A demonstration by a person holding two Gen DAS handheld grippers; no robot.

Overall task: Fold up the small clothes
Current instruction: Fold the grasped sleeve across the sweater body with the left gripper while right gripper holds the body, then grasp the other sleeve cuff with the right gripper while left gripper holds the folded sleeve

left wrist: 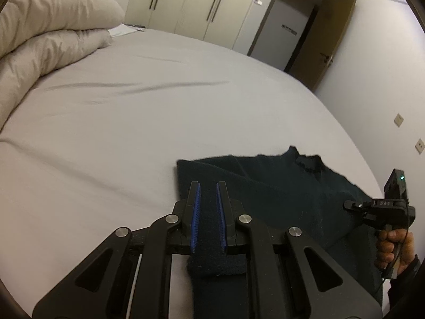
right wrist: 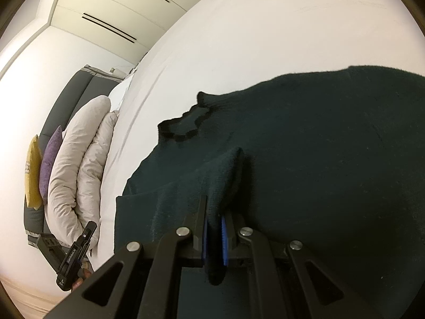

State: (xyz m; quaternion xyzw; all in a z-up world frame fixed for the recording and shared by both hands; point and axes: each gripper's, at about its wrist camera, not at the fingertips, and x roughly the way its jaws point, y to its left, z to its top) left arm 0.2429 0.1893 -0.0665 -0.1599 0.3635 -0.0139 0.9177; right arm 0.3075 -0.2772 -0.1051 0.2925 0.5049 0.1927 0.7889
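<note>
A dark green knitted sweater (left wrist: 279,188) lies on the grey bed sheet (left wrist: 119,111) near the bed's front edge, neckline pointing away. My left gripper (left wrist: 208,186) has its blue-padded jaws a little apart with a sleeve or edge of the sweater lying between them. My right gripper (right wrist: 213,207) is shut on a bunched fold of the sweater (right wrist: 318,159), lifted slightly off the garment. The right gripper also shows in the left wrist view (left wrist: 353,206), held by a hand at the far right.
A rolled beige duvet (left wrist: 47,32) lies at the head of the bed, with purple and yellow cushions (right wrist: 49,159) beside it. White wardrobes (left wrist: 202,5) and an open door (left wrist: 287,29) stand beyond the bed. The left gripper shows in the right wrist view (right wrist: 89,228).
</note>
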